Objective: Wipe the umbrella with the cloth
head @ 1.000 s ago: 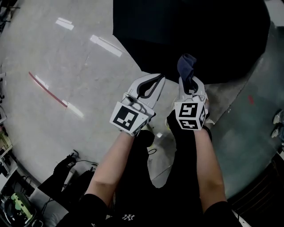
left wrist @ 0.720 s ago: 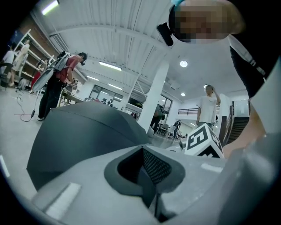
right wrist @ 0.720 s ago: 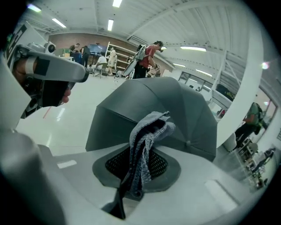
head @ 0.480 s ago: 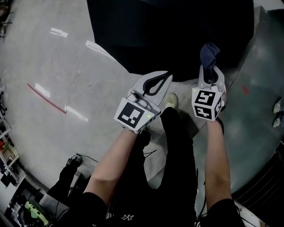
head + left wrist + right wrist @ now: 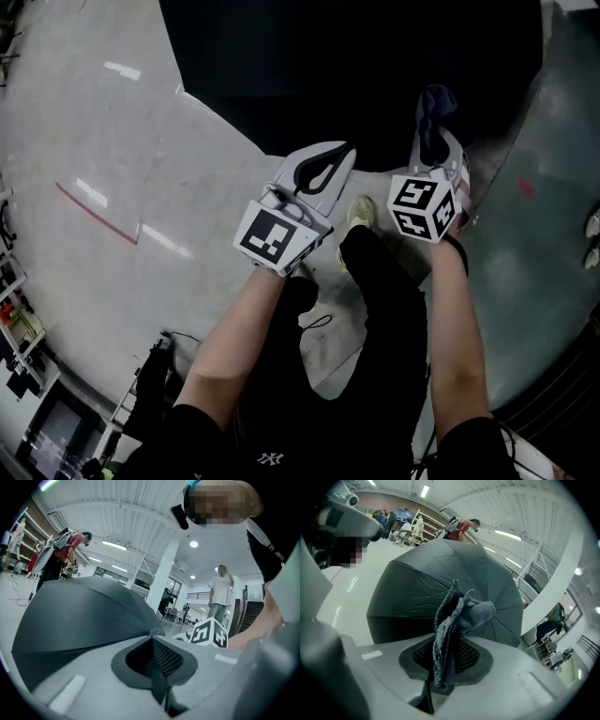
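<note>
The fingers [image 5: 506, 667] of the right gripper [image 5: 437, 141] pinch the cloth [image 5: 457, 616] near the open umbrella [image 5: 356, 56], apparently not touching it, while the left gripper [image 5: 339, 159] is pressed together and empty, so wiping seems not yet begun.

Looking down, we see a pale grey floor [image 5: 112, 141] crossed by a thin red line [image 5: 94, 214], with a pale shoe [image 5: 359, 213] on it below dark trousers [image 5: 384, 309]. In the left gripper view we see a hall with a white column [image 5: 159, 581], strip lights [image 5: 114, 545] on a ribbed ceiling, a person in a red top [image 5: 65, 550] far off, a person in a white shirt [image 5: 219, 590] standing with one hand raised to the head, and a dark staircase [image 5: 252, 616] beside that person.
</note>
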`<act>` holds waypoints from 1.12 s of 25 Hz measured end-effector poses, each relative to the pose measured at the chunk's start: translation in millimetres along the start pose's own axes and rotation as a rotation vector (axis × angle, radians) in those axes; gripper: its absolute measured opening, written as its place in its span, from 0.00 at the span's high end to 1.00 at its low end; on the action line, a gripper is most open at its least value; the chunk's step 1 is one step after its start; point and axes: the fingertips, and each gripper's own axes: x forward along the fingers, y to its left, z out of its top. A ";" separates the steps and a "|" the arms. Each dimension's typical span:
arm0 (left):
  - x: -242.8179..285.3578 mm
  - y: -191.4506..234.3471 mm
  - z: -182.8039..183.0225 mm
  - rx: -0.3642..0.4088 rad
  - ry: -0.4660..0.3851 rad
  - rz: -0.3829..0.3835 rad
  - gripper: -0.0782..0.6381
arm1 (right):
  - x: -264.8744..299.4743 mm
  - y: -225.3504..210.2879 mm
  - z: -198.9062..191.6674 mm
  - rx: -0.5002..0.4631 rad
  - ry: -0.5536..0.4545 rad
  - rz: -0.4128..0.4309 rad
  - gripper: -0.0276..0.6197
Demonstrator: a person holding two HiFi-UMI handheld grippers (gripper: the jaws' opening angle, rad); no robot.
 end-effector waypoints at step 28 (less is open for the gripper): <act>-55.1 57.5 -98.2 0.053 0.005 0.029 0.89 | 26.3 184.3 -40.7 -0.021 0.021 0.102 0.82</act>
